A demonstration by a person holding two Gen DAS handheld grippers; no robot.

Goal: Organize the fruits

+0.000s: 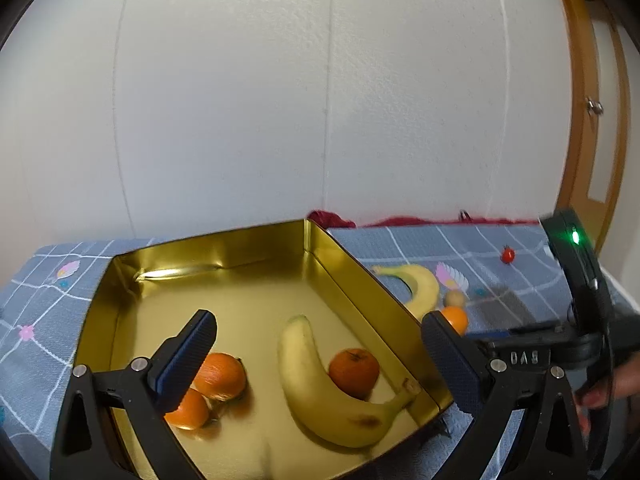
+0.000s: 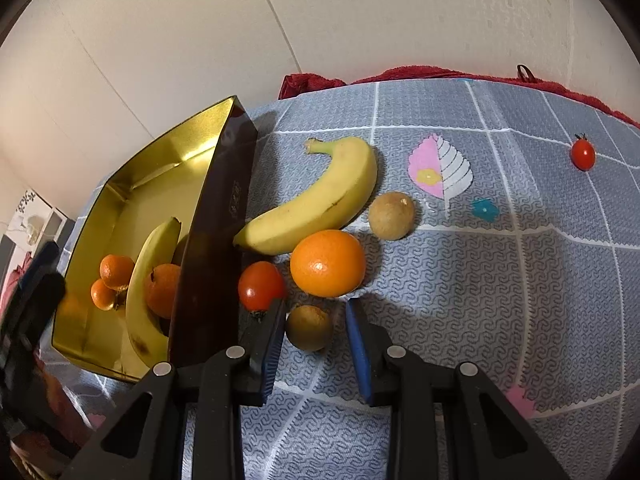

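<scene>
Inside tin: three oranges, one banana.

The light is warm and rather dim, coming from above. The golden tin shows glare on its far wall. Soft shadows fall on the checked cloth in the right wrist view. Both views bend strongly at the dark corners and look slightly blurred.

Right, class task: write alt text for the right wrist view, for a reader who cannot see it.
The right hand-held gripper, pads apart, flanks a small brown fruit on a blue checked cloth. Just beyond lie an orange, a tomato and a banana; at left, a gold tin holds another banana and oranges.
</scene>
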